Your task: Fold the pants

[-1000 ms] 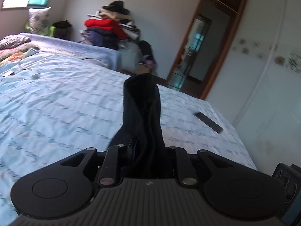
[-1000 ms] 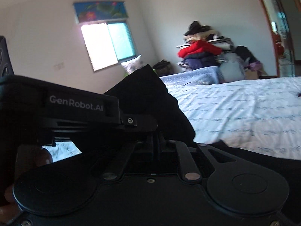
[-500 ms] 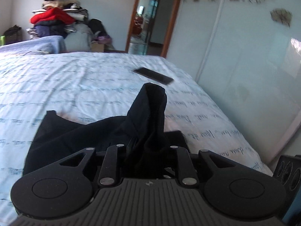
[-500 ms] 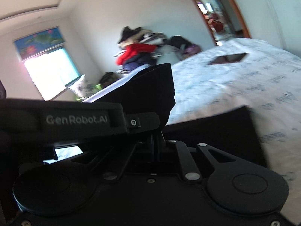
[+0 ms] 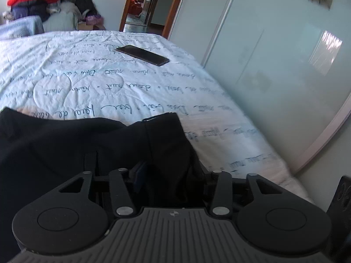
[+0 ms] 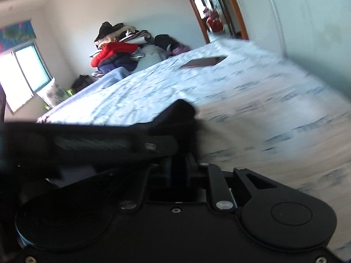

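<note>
The black pants [image 5: 65, 144] lie folded on the pale blue bed [image 5: 109, 83], spreading left from my left gripper [image 5: 171, 166]. Its jaws are opening and stand well apart, with a slack bunch of the cloth lying between them. In the blurred right wrist view, a fold of the pants [image 6: 179, 114] runs forward out of my right gripper [image 6: 178, 164]. Its jaws are opening but remain narrow, with cloth still between the pads. The left gripper's black body [image 6: 76, 140] crosses the left of that view.
A dark phone [image 5: 142, 55] lies farther up the bed, also seen as the phone [image 6: 203, 62] in the right wrist view. A pale wardrobe [image 5: 274, 54] runs along the bed's right edge. A clothes pile [image 6: 118, 50] and a doorway [image 5: 147, 6] lie beyond.
Both grippers swung right and came down. The pants, held up off the bed before, now lie spread on it. The left jaws have widened around the cloth.
</note>
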`<action>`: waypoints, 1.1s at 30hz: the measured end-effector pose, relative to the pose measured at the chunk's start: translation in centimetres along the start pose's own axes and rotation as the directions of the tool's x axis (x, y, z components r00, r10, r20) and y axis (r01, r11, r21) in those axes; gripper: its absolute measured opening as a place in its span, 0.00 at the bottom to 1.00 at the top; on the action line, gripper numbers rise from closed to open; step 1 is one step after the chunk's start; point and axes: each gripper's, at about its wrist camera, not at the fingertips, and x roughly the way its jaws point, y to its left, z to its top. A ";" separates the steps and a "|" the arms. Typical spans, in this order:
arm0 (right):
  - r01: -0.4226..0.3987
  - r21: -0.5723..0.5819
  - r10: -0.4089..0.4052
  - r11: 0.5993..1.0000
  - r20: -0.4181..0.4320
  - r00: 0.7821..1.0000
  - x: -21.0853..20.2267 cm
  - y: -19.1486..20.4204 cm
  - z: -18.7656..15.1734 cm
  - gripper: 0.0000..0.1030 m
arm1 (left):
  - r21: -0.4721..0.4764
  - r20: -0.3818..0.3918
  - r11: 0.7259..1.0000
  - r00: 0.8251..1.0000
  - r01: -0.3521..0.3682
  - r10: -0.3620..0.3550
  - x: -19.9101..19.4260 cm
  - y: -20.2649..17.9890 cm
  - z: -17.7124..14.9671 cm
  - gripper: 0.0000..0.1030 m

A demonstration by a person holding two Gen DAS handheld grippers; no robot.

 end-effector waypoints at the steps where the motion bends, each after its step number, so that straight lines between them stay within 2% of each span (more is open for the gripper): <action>1: 0.047 -0.028 -0.047 0.999 0.009 0.999 -0.5 -0.5 0.2 0.17 | -0.005 0.014 1.000 1.000 0.008 -0.008 -0.7 0.3 0.0 0.51; 3: 0.126 -0.043 -0.124 0.991 0.042 0.991 -1.3 -1.5 0.8 0.18 | -0.010 0.053 1.000 0.999 -0.008 0.008 -2.4 0.9 0.1 0.61; 4: 0.122 -0.030 -0.120 0.992 0.060 0.991 -1.7 -1.9 1.4 0.20 | -0.016 0.072 0.999 0.997 -0.032 0.033 -3.1 1.5 0.3 0.65; 5: 0.091 -0.011 -0.090 0.996 0.075 0.993 -1.7 -2.6 1.9 0.20 | -0.021 0.085 0.997 0.994 -0.072 0.073 -3.8 2.0 0.5 0.76; 6: 0.048 0.008 -0.049 0.999 0.084 0.995 -1.7 -2.9 2.5 0.20 | -0.027 0.096 0.991 0.986 -0.133 0.135 -4.4 2.6 0.7 0.80; 7: 0.005 0.025 -0.007 1.000 0.091 0.996 -1.5 -3.0 3.1 0.20 | -0.032 0.108 0.975 0.969 -0.220 0.222 -4.8 3.1 1.0 0.78; 8: -0.028 0.032 0.024 0.999 0.104 0.994 -1.2 -2.7 3.6 0.20 | -0.035 0.122 0.951 0.944 -0.306 0.308 -5.4 3.5 1.2 0.77; 9: -0.052 0.022 0.049 0.998 0.118 0.992 -1.1 -2.1 4.0 0.21 | -0.039 0.147 0.938 0.927 -0.344 0.346 -6.0 4.0 1.4 0.77; 10: -0.067 -0.002 0.067 0.998 0.126 0.990 -0.8 -1.4 4.6 0.27 | -0.044 0.171 0.940 0.925 -0.338 0.341 -6.7 4.6 1.5 0.78; 11: -0.064 -0.026 0.067 0.998 0.126 0.990 -0.3 -0.7 4.9 0.40 | -0.052 0.180 0.948 0.931 -0.314 0.318 -7.3 5.1 1.7 0.79; 12: -0.049 -0.054 0.056 0.997 0.126 0.990 0.2 0.0 5.0 0.46 | -0.056 0.176 0.954 0.937 -0.296 0.301 -7.6 5.5 1.9 0.79; 13: -0.039 -0.078 0.048 0.996 0.116 0.992 1.0 0.4 5.2 0.49 | -0.059 0.168 0.953 0.938 -0.297 0.303 -7.5 5.8 2.0 0.79; 15: -0.049 -0.065 0.052 0.997 0.057 0.997 2.9 0.4 5.1 0.49 | -0.057 0.149 0.936 0.924 -0.348 0.353 -6.9 6.2 2.2 0.79; 17: -0.100 -0.016 0.101 0.995 0.014 0.995 4.4 -0.2 4.8 0.49 | -0.009 0.094 0.916 0.911 -0.402 0.401 -5.3 6.4 1.8 0.79; 18: -0.120 0.006 0.120 0.993 -0.003 0.993 5.0 -0.4 4.8 0.49 | 0.016 0.059 0.912 0.911 -0.409 0.408 -4.4 6.5 1.5 0.79; 21: -0.127 0.026 0.128 0.992 -0.043 0.991 6.5 -0.5 5.0 0.41 | 0.090 -0.020 0.916 0.919 -0.392 0.395 -2.7 5.9 -0.1 0.79; 23: -0.127 0.039 0.130 0.991 -0.074 0.989 7.7 -0.5 5.0 0.36 | 0.146 -0.012 0.914 0.923 -0.379 0.384 -2.3 4.8 -1.5 0.79; 24: -0.127 0.037 0.130 0.991 -0.077 0.989 7.9 -0.6 4.9 0.29 | 0.177 0.014 0.907 0.922 -0.383 0.387 -2.2 4.1 -2.1 0.79; 25: -0.127 0.030 0.129 0.991 -0.071 0.989 7.7 -0.5 4.9 0.14 | 0.212 0.040 0.893 0.917 -0.397 0.398 -2.2 3.4 -2.4 0.79; 26: -0.124 0.015 0.125 0.992 -0.059 0.990 7.3 -0.4 4.9 0.09 | 0.251 0.064 0.875 0.909 -0.414 0.412 -2.1 2.9 -2.7 0.79; 27: -0.106 -0.005 0.106 0.994 -0.047 0.993 6.8 -0.3 4.9 0.07 | 0.281 0.080 0.860 0.903 -0.426 0.421 -2.0 2.6 -2.9 0.80; 28: -0.077 -0.025 0.076 0.997 -0.035 0.997 6.4 -0.3 5.0 0.07 | 0.290 0.086 0.857 0.904 -0.425 0.419 -2.0 2.5 -2.9 0.81; 31: -0.052 -0.012 0.051 0.999 -0.050 0.997 6.7 -0.7 4.7 0.08 | 0.236 0.058 0.893 0.923 -0.383 0.381 -2.2 3.3 -2.5 0.82; 33: -0.032 0.012 0.033 0.999 -0.072 0.997 7.2 -1.1 4.3 0.15 | 0.209 0.033 0.904 0.927 -0.372 0.374 -2.2 3.6 -2.4 0.82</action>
